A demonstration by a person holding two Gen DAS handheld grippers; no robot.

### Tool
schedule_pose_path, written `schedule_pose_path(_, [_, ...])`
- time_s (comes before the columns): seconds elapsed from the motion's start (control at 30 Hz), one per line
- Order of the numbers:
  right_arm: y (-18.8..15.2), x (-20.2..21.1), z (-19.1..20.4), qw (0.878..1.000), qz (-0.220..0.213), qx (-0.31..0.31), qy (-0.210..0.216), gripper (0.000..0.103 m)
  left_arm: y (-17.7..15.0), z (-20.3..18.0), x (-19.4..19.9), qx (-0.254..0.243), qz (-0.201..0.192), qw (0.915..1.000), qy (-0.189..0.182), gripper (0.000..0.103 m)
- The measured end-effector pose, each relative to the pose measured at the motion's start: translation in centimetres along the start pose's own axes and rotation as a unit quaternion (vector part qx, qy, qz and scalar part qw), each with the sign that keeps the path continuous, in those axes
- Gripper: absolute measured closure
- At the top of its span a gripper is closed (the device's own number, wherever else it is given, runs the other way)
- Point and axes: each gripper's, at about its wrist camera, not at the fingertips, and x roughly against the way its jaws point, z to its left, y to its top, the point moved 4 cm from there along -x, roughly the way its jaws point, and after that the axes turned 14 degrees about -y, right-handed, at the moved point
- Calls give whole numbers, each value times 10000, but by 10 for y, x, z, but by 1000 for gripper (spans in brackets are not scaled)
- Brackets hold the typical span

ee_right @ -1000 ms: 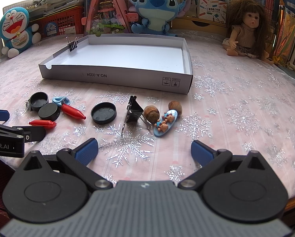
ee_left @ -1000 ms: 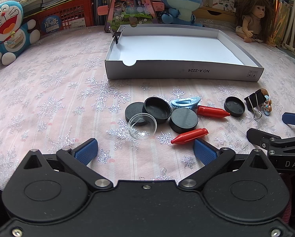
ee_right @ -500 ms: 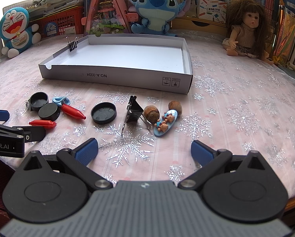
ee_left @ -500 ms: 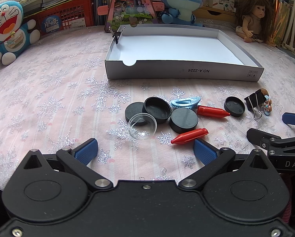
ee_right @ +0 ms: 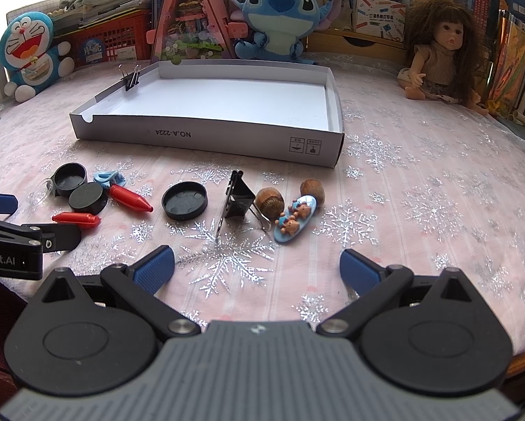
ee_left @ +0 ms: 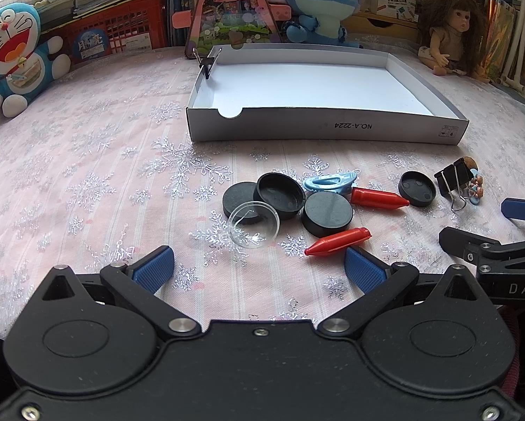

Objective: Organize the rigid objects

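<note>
Where lids overlap, clear dish [ee_left: 253, 224] blurs.

Ahead of the left claw [ee_left: 259, 268] lie four black round lids [ee_left: 280, 195], two red crayon-shaped pieces [ee_left: 338, 242], one clear dish [ee_left: 253, 224] and one blue clip [ee_left: 329, 181]. Ahead of the right claw [ee_right: 257, 266]: two binder clips [ee_right: 239, 198], two nuts [ee_right: 269, 201], one bear clip [ee_right: 294, 218], one white tray [ee_right: 206, 138].

Your left gripper [ee_left: 259, 268] is black with blue ribbed pads [ee_left: 153, 269] and silver screws; your right gripper [ee_right: 257, 268] has a grey ridged body, white lettering on its arm.
</note>
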Motion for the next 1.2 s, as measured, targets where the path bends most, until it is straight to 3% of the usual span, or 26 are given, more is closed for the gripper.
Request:
schedule_pose_path(0.4, [1,1,0,9998,-135,83,87,0,-1,0,2,-34,-35,10000,-77,1])
schedule_pose_path(0.63, [7,8,5,9984,-466,229,233,1,5,1,6,-28,-195,9992,-351,12])
schedule_pose_path(0.83, [12,12,7,9969,-694,229,298,11,10,-2,12,-79,-390,9980,-481,26])
schedule_pose_path(1.03, [15,15,6,9957,-857,162,323,31,15,2,18,38,-593,9967,-557,47])
schedule_pose_path(1.1, [16,15,6,9953,-902,162,317,45,16,6,21,156,-652,9962,-556,54])
schedule_pose_path(1.2, [18,13,5,9951,-919,148,336,50,16,12,24,251,-696,9958,-531,58])
